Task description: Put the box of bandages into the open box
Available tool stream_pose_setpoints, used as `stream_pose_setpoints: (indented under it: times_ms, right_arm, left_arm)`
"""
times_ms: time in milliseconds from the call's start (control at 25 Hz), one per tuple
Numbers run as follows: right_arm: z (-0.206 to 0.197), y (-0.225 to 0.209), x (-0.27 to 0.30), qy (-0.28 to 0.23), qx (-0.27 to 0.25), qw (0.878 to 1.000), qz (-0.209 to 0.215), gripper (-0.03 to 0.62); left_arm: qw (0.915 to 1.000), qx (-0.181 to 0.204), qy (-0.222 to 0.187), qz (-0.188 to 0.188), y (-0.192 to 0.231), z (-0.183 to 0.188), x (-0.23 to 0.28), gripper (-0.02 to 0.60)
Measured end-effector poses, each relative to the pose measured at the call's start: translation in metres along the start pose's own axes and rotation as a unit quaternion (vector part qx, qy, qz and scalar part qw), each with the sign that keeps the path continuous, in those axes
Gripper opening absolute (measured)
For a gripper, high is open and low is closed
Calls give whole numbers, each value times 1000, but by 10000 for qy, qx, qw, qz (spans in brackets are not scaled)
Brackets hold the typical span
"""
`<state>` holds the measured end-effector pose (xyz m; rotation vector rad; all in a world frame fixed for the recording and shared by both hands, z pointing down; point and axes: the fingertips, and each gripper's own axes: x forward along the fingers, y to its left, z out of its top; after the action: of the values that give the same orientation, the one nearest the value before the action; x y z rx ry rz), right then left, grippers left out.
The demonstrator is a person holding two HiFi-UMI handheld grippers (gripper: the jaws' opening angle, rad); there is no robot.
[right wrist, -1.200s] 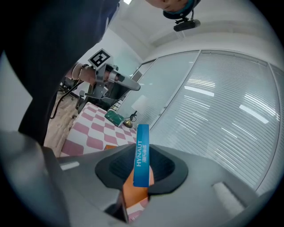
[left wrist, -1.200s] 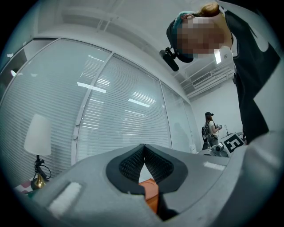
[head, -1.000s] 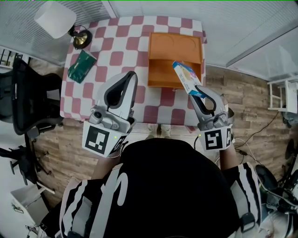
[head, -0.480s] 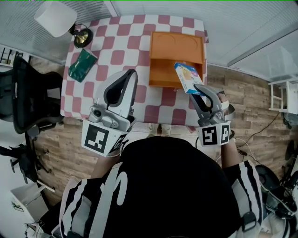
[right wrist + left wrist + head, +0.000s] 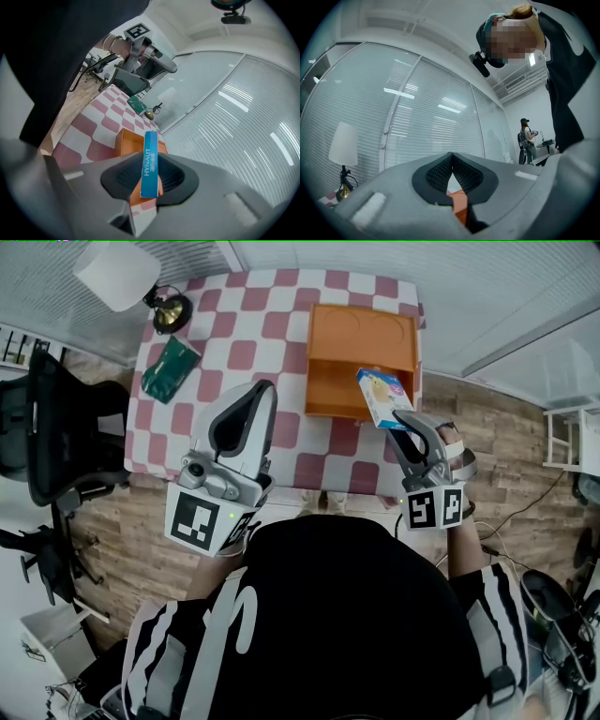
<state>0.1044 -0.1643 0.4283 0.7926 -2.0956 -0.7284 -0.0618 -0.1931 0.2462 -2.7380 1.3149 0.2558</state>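
Right tool [image 5: 151, 180] pinches the bandage box [image 5: 150, 159], its edge reading HYNAUT, long axis pointing ahead over the open box [image 5: 125, 143]; left tool [image 5: 452, 157] pressed together.

Tally at one table [image 5: 281, 306]
Two grippers were there, left gripper [image 5: 266, 388] and right gripper [image 5: 401, 417]; one bandage box [image 5: 380, 397], one orange box [image 5: 361, 334], one lamp [image 5: 117, 273], one green packet [image 5: 168, 370], one chair [image 5: 56, 437].

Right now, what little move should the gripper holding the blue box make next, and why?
Probably move it a little forward and down. The right gripper is clamped on the bandage box, which hangs up in the air, tilted, by the near right corner of the orange box and is not yet inside it.
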Motion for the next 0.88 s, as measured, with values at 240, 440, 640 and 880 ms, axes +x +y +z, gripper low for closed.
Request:
stream_pose_setpoints:
  times_ms: [240,440,640,880]
  right_arm:
    - [-5,4,9,73,-161,9998,132,84]
    - [-10,9,14,152,-284,9993,200,84]
    - [-13,14,22,219,-386,9986,282,84]
    - [-20,14,26,324,-438,9980,336,84]
  left_arm:
    - [10000,-3,45,63,7,-2,-4,0]
    - [9999,12,87,111,9,-3,-8,0]
    - [9998,9,102,163,15,-5,-12,0]
    - [9997,37,72,220,17,-1,-12,0]
